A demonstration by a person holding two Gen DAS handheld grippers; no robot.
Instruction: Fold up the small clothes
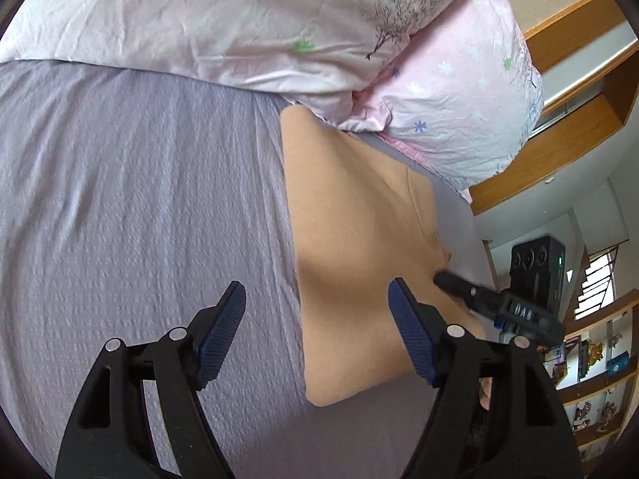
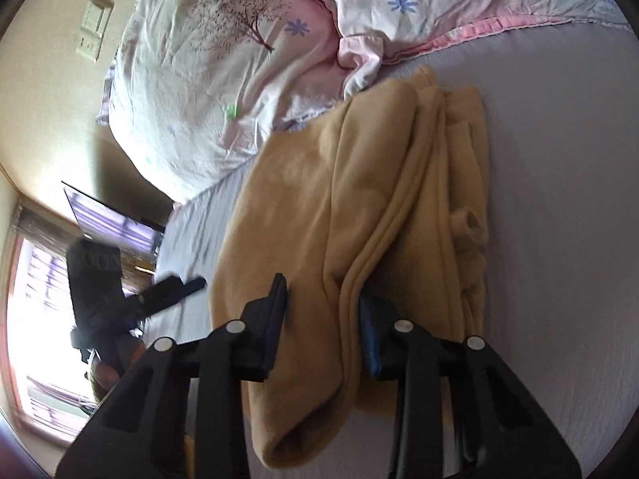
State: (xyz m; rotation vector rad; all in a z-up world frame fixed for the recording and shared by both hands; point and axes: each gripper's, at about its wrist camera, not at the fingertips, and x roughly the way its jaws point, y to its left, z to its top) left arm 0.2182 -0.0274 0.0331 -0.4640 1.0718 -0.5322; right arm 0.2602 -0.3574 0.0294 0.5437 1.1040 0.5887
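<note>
While your left gripper (image 1: 317,307) hangs with jaws apart and empty over the sheet (image 1: 139,199), your right gripper (image 2: 323,311) is clamped on a fold of the tan garment (image 2: 359,207), which lies on the sheet beside the quilt (image 2: 223,80).

— Where can I move my left gripper (image 1: 317,319)?
— Its fingers stand wide apart over the bare grey sheet (image 1: 139,199); that whole side lies free.
— And what blocks me?
— The pink duvet (image 1: 239,20) heaps along the far edge, touching the tan garment (image 1: 359,219). My right gripper (image 2: 321,319), clamped on a fold, crowds the garment's near edge.
</note>
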